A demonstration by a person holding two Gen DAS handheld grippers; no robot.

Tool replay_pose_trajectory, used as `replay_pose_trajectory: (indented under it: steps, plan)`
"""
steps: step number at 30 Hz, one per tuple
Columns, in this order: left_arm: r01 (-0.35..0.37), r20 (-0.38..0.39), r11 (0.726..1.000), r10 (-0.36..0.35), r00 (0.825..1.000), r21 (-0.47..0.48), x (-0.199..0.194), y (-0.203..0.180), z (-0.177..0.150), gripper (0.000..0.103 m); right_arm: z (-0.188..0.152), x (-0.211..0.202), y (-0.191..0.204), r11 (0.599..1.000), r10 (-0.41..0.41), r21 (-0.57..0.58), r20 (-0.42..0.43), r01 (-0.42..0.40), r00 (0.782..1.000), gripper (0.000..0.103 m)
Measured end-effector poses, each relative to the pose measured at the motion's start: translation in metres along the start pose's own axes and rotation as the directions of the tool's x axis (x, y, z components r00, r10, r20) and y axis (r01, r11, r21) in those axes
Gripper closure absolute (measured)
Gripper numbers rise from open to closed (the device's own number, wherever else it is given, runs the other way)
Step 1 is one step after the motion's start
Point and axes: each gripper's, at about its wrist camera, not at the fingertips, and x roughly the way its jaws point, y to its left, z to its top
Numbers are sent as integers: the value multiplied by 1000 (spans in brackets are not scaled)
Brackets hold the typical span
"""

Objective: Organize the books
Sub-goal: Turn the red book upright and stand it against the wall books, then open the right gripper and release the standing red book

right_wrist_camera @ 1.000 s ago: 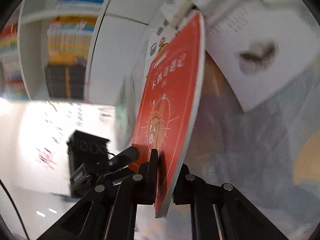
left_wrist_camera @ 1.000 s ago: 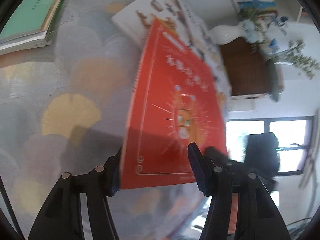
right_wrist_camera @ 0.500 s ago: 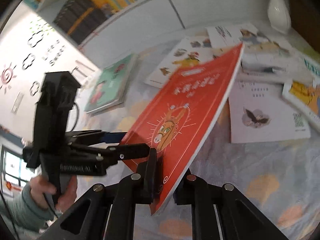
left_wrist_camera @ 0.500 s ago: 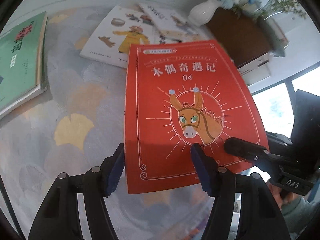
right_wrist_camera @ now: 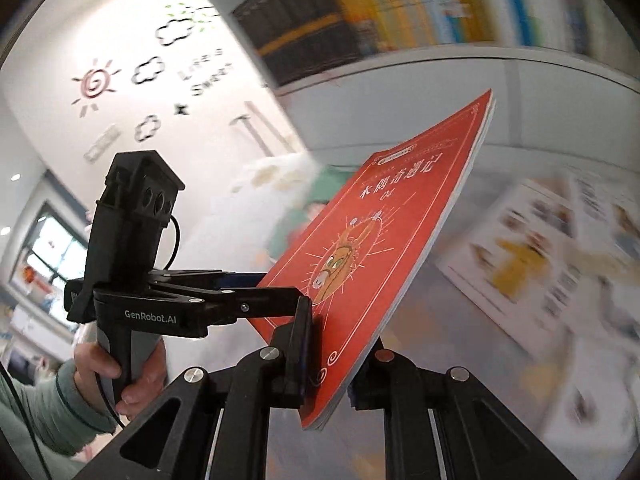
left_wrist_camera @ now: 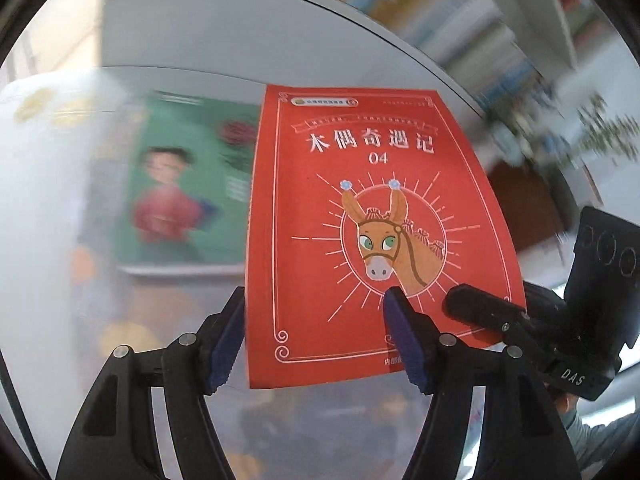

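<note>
A red book (left_wrist_camera: 360,216) with a donkey on its cover hangs in the air, cover up and tilted. My right gripper (right_wrist_camera: 336,348) is shut on its lower corner, one finger on the cover and one under it; the left wrist view shows this gripper (left_wrist_camera: 460,304) at the book's right edge. My left gripper (left_wrist_camera: 316,320) straddles the book's lower left part. One blue pad (left_wrist_camera: 228,340) sits by the spine edge and the other (left_wrist_camera: 404,340) is over the cover. Its jaws are opening and do not press the book. A hand (right_wrist_camera: 132,376) holds the left gripper (right_wrist_camera: 280,286).
A green book (left_wrist_camera: 180,192) lies blurred on the patterned tablecloth (left_wrist_camera: 48,240) behind the red one. Picture books (right_wrist_camera: 540,248) lie on the table at the right. A bookshelf (right_wrist_camera: 360,12) full of books runs along the back. Blurred plants (left_wrist_camera: 600,136) and a brown box (left_wrist_camera: 528,200) stand at the right.
Both grippers have risen with the red book, and the views have swung toward the green book and the shelf. The book turned from steep to flatter. The left jaws have spread a little.
</note>
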Motion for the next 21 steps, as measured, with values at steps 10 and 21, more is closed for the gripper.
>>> replay_pose_trajectory:
  steps: [10,21]
  plan:
    - [-56,31,985,61,998,-162,29,90,42,38,51,123,-16,996,87,0,-135,-88,987,89]
    - [-53,57,976,66,996,-210,42,96,33,34,46,172,-63,982,128,162,-226,-93,966,84]
